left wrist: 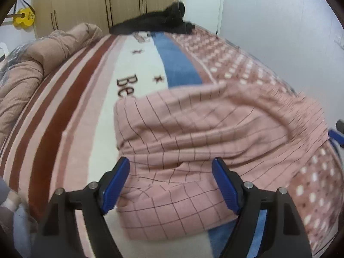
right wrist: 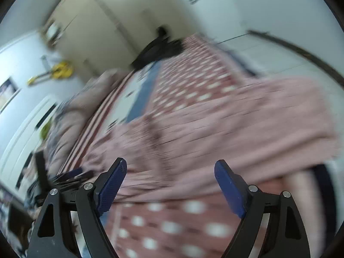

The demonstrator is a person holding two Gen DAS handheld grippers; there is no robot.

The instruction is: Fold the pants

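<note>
Pink checked pants lie crumpled across the bed, folded over with loose wrinkles. My left gripper is open just above the near part of the cloth, its blue fingers on either side of a ridge of fabric, holding nothing. In the right wrist view, which is blurred, the pants spread across the middle. My right gripper is open and empty over their near edge. A blue piece of the right gripper shows at the right edge of the left wrist view.
The bed cover has red, pink, white and blue stripes and a dotted band. A rolled pink quilt lies along the left side. A black garment sits at the far end. Wardrobe doors and a white wall stand behind.
</note>
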